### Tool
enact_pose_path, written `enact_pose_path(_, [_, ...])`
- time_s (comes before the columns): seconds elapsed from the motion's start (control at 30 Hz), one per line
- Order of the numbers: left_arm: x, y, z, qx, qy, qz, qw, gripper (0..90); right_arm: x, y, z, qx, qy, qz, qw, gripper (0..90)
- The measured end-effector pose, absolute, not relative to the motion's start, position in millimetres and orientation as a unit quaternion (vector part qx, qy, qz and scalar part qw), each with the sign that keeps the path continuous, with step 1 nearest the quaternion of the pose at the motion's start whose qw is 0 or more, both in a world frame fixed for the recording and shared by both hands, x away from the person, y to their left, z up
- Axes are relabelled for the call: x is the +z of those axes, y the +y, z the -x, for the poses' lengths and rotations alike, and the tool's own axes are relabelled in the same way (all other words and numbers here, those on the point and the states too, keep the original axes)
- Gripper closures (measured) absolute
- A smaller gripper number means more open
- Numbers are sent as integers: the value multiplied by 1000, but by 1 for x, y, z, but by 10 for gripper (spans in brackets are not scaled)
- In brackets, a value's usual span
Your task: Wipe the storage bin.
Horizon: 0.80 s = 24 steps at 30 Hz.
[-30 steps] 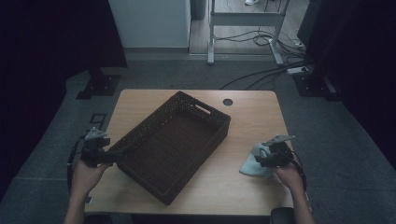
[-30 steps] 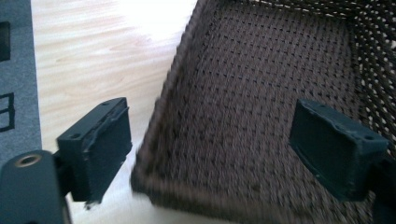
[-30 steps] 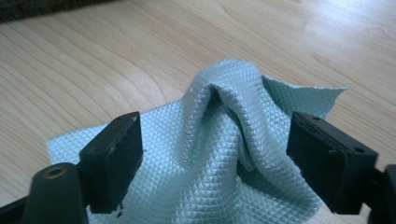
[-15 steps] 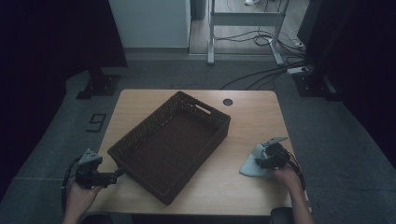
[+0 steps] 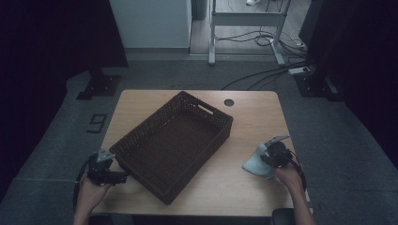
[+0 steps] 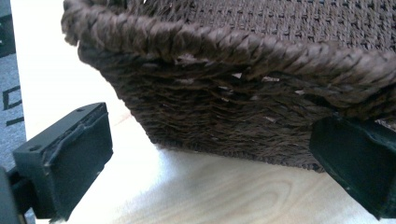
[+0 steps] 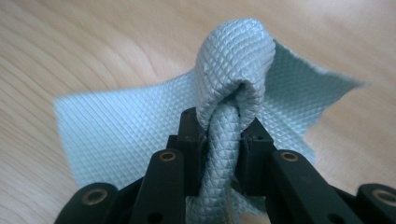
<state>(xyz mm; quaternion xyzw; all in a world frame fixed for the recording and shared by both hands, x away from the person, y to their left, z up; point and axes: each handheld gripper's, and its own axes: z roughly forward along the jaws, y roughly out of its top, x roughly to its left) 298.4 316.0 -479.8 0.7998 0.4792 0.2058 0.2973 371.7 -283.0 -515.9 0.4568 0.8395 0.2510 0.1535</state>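
Blue-grey cloth point(image 7: 233, 93) — in closing right claw point(image 7: 223, 158)

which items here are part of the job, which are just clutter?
In play:
- light blue cloth, pinched in the right gripper
- dark woven basket, the open left gripper at its near corner
- table

Lying about:
- cables on the floor
- metal frame behind the table
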Motion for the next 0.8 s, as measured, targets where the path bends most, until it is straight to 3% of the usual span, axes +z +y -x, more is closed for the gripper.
enact_pose_path(0.4, [-486,315,-312,210,477,-792,319,0,-485,-283,-368,342,807,-446,183,739])
enact_pose_path(0.8, [-494,316,-307,188,472,-792,339,0,-466,-255,-389,366,807,-421,193,730])
